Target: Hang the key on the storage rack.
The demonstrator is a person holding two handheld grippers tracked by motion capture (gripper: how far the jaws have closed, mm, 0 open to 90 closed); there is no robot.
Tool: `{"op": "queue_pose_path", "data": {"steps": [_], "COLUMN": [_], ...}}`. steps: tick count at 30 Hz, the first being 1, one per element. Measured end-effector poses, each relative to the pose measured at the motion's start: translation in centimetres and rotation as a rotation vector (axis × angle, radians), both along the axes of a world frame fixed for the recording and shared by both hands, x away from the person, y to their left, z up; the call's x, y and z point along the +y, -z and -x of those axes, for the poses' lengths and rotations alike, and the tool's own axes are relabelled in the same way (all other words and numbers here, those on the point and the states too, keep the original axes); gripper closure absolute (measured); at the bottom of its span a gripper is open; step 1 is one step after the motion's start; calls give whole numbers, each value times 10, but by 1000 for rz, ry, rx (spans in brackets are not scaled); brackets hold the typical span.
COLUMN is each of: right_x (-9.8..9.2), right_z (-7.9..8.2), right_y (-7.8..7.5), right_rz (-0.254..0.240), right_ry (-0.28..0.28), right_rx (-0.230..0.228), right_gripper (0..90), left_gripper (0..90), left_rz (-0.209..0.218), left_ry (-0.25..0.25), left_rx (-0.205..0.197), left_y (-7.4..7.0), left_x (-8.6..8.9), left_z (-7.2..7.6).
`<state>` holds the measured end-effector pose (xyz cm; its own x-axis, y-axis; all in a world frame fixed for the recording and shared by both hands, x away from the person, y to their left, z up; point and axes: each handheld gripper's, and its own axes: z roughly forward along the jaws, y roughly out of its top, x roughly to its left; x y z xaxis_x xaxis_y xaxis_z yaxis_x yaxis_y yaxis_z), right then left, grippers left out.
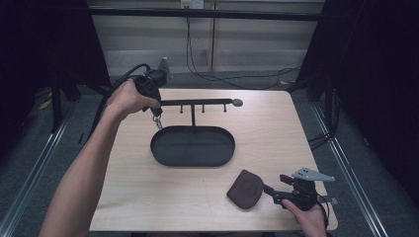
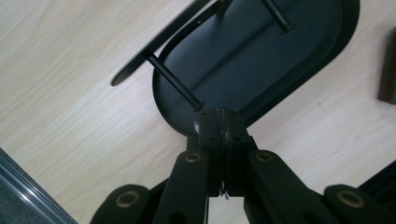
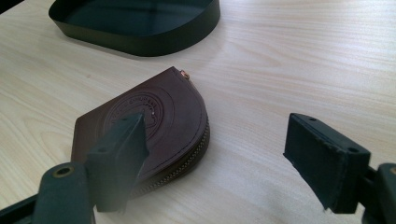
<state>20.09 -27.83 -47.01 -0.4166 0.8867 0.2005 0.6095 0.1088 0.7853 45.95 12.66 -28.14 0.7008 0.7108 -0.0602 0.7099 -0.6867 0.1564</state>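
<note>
Keychain dangles from the clenched left gripper, just beside the rack's end, above the tray. Hanging step, by my read: next, hook it over a peg. Right gripper is released beside the pouch.

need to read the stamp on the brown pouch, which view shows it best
The right gripper view: the brown pouch lies close up, its round embossed stamp and zip edge visible, though one jaw covers part. The high view shows it small and dark. The left gripper view catches just a dark sliver at the right edge.
</note>
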Motion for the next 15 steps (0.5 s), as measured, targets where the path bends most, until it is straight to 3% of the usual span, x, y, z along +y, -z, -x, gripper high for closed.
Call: {"op": "queue_pose_path", "data": {"steps": [4, 15], "right_x": [0, 0], "right_z": [0, 0], "right_y": [0, 0], "right_rz": [1, 4], "right_ry": [-5, -5], "right_rx": [2, 3], "right_gripper": [208, 208], "left_gripper": [893, 893], "left_rz": [12, 33], "left_ry": [-24, -22], "left_rx": [-10, 1], "left_y": [-1, 1], "left_x": [3, 2], "left_z": [-2, -6]}}
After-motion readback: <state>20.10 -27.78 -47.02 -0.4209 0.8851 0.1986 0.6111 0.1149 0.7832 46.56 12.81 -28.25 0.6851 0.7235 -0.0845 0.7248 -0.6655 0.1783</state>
